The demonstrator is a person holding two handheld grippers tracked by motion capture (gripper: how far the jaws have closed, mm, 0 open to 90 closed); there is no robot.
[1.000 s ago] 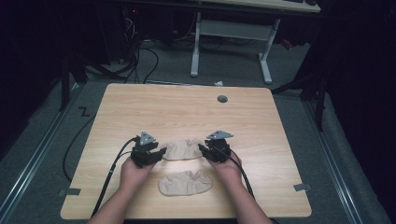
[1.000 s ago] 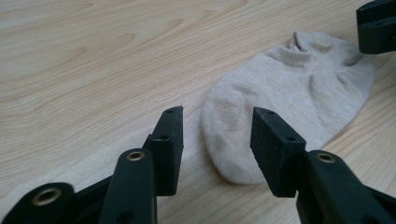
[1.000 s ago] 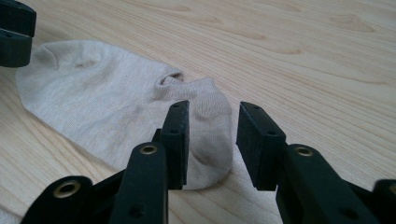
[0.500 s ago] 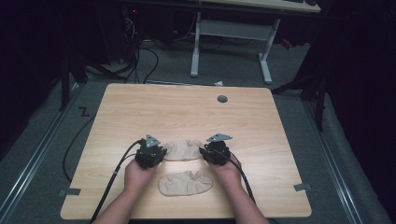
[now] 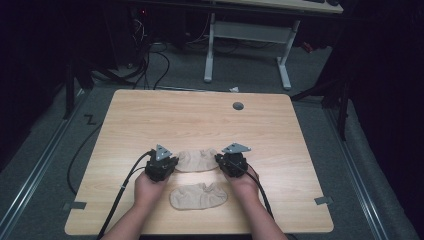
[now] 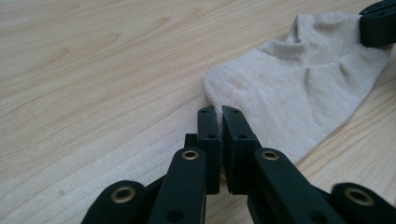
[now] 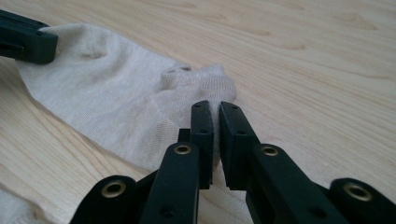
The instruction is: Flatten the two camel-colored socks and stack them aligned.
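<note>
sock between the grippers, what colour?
Plain beige sock, no pattern; the left gripper view shows it best.

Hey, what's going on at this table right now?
A person is working two hand-held grippers on a pair of beige socks on a wooden table. The left gripper and the right gripper have just been closing, and each now pinches one end of the far sock, which lies flat between them. The near sock lies untouched between the person's wrists. Nothing has been lifted yet.
</note>
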